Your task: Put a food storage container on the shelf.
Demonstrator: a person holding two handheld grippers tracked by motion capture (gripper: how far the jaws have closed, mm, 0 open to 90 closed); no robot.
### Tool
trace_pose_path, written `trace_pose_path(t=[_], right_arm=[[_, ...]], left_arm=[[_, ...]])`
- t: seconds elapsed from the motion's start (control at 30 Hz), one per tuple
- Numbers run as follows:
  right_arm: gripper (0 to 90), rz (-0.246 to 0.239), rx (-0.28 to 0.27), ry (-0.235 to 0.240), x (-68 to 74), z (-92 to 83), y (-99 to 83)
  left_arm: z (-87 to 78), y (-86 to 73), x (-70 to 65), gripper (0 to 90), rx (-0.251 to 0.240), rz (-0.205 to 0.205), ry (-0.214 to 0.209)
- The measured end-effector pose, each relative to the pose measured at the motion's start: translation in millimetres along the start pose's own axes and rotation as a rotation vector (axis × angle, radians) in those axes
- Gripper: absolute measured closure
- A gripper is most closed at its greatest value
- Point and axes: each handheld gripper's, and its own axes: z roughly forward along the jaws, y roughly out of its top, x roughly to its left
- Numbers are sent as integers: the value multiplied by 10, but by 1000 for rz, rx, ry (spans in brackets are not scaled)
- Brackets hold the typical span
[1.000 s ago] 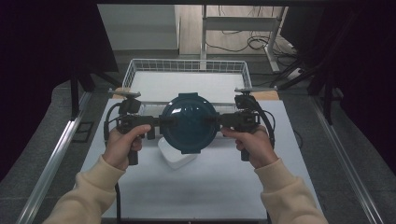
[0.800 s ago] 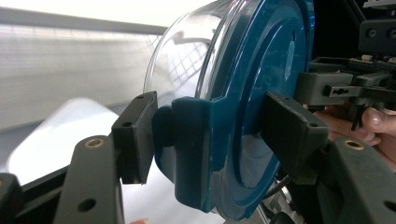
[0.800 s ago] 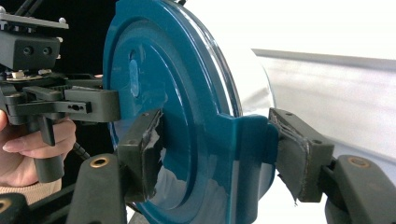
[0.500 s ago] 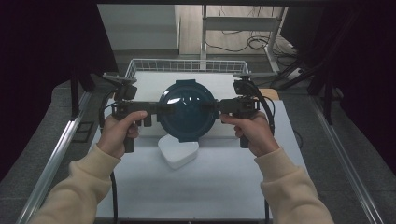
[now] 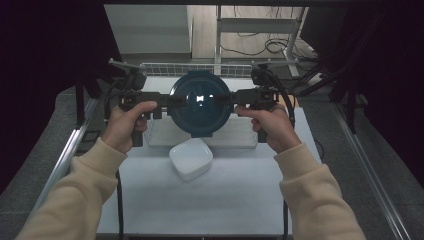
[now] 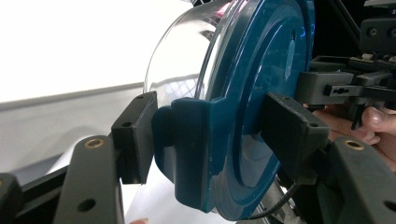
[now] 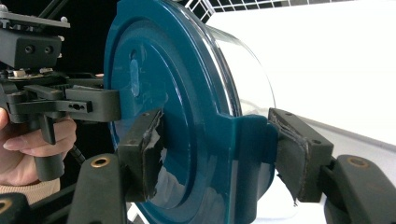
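High view has you gripping the blue-lidded glass container (image 5: 201, 104) between left gripper (image 5: 167, 101) and right gripper (image 5: 235, 98), above the wire basket (image 5: 235, 70), beyond the white dish (image 5: 191, 158).

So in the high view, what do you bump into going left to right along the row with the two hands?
left hand → left gripper → blue-lidded container → right gripper → right hand

The container (image 5: 200, 102) has a dark teal-blue lid over a clear, glassy body. Both the left gripper (image 5: 167, 100) and the right gripper (image 5: 234, 97) are black. At 6 o'clock of the container sits a plain white dish (image 5: 190, 158) on the white worktop (image 5: 235, 195). The sleeves (image 5: 75, 195) are cream.
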Motion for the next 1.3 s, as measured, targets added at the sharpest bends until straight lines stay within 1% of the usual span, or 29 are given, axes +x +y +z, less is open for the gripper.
trace_pose_path(t=[0.03, 0.07, 0.13, 0.3, 0.5, 0.6, 0.7, 0.8, 0.9, 1.07, 1.13, 1.3], right_arm=[[373, -1, -2, 1, -3, 2, 24], [373, -3, -2, 1, -7, 5, 48], [374, -1, -2, -1, -13, 10, 93], [377, 0, -4, -2, -60, 37, 209], [377, 8, 2, -8, -171, 111, 365], [377, 14, -1, -12, -230, 153, 459], [377, 22, -7, -13, -296, 197, 549], [377, 35, -6, -7, -377, 255, 608], [377, 43, 2, -8, -445, 304, 638], [377, 62, 14, -14, -549, 381, 638], [377, 68, 18, -13, -596, 407, 632], [377, 96, 29, -12, -716, 478, 599]], left_arm=[[0, 25, 7, 380, 2, 5, 0], [3, 50, 9, 380, 1, 1, -1], [9, 112, 25, 380, 4, 12, -3], [54, 243, 74, 379, 13, 7, -5], [156, 402, 186, 376, 18, -13, -9], [210, 512, 245, 375, 22, -22, -13], [264, 620, 303, 375, 27, -25, -9], [318, 681, 358, 374, 32, -32, -4], [373, 701, 421, 373, 41, -45, -6], [472, 710, 521, 372, 50, -64, -9], [509, 711, 546, 370, 59, -60, -4], [603, 716, 642, 369, 84, -71, -1]])
